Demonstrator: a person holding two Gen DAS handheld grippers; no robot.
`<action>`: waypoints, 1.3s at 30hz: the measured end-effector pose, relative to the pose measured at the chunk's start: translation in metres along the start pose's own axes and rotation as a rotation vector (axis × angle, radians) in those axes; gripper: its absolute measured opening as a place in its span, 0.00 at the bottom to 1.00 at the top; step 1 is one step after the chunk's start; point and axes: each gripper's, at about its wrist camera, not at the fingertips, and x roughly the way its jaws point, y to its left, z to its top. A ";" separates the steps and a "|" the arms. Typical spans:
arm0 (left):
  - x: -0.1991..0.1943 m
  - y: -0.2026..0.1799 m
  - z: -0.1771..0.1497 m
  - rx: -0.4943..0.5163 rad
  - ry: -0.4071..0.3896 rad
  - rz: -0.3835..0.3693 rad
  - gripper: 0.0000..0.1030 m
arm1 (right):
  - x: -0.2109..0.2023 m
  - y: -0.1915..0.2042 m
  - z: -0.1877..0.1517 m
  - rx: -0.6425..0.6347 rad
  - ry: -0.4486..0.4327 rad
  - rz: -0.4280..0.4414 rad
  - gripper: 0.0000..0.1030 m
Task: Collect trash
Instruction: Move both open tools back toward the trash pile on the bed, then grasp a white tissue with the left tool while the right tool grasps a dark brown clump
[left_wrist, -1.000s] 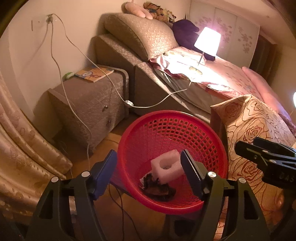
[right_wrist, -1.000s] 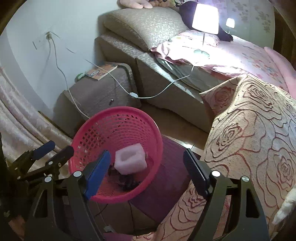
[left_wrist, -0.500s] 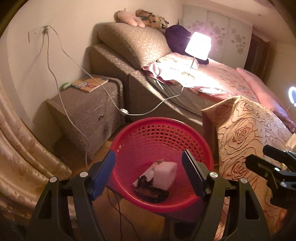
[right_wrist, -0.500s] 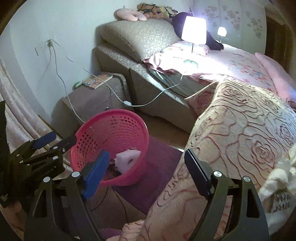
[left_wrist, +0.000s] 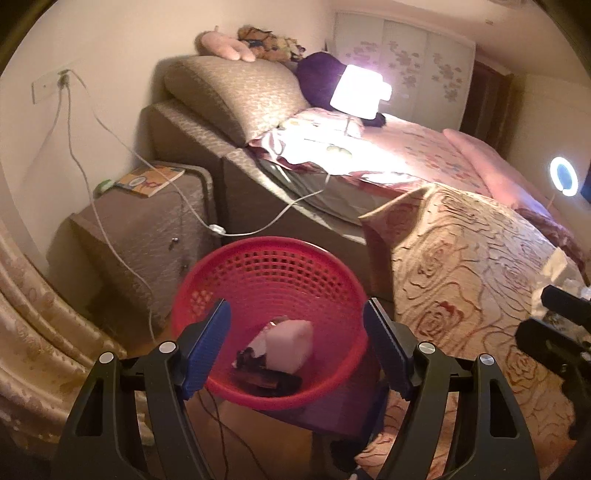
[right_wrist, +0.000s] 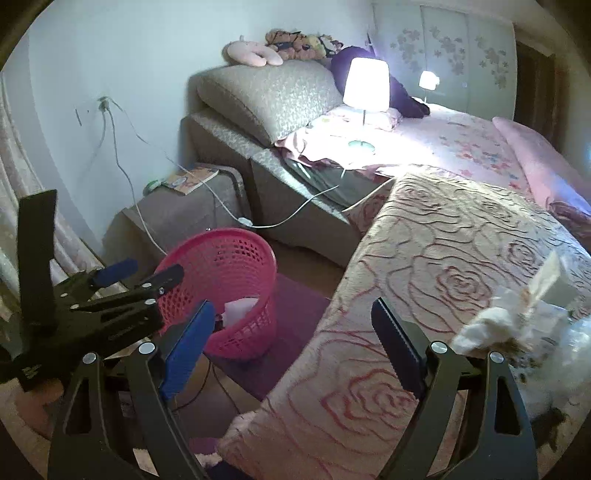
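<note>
We see the left tool (left_wrist: 297, 341) released, its blue pads (left_wrist: 205, 349) spread and nothing gripped, poised above the red basket (left_wrist: 273, 266). The right tool (right_wrist: 291, 343) is likewise empty, its jaws opening, over the edge of the rose-patterned blanket (right_wrist: 461, 258).

The basket stands on a purple mat (right_wrist: 295, 321) on the floor, between the bedside cabinet (left_wrist: 140, 236) and the bed. Inside it we find a white foam block (left_wrist: 290, 345) lying on dark scraps (left_wrist: 266, 376) at the bottom, with a pale paper piece just beside the block. In the right wrist view only the top of the block shows through the basket's rim.

More trash lies on the blanket at the right: crumpled white tissue (right_wrist: 491, 328), touching a paper slip and a clear wrapper. This pile is cut off by the frame edge, and we cannot tell its pieces apart.

A lit lamp (right_wrist: 365, 90) stands on the bed, and its glare washes out the sheet around it. A white cable (left_wrist: 110, 136) runs from the wall socket across the cabinet, which carries a book (left_wrist: 151, 181).
</note>
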 end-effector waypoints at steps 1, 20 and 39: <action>0.000 -0.004 -0.001 0.008 0.001 -0.008 0.69 | -0.004 -0.004 -0.001 0.006 -0.004 -0.005 0.81; -0.005 -0.080 -0.032 0.155 0.049 -0.142 0.69 | -0.089 -0.111 -0.051 0.158 -0.076 -0.221 0.81; -0.005 -0.148 -0.028 0.287 0.044 -0.253 0.69 | -0.103 -0.161 -0.094 0.245 -0.033 -0.309 0.81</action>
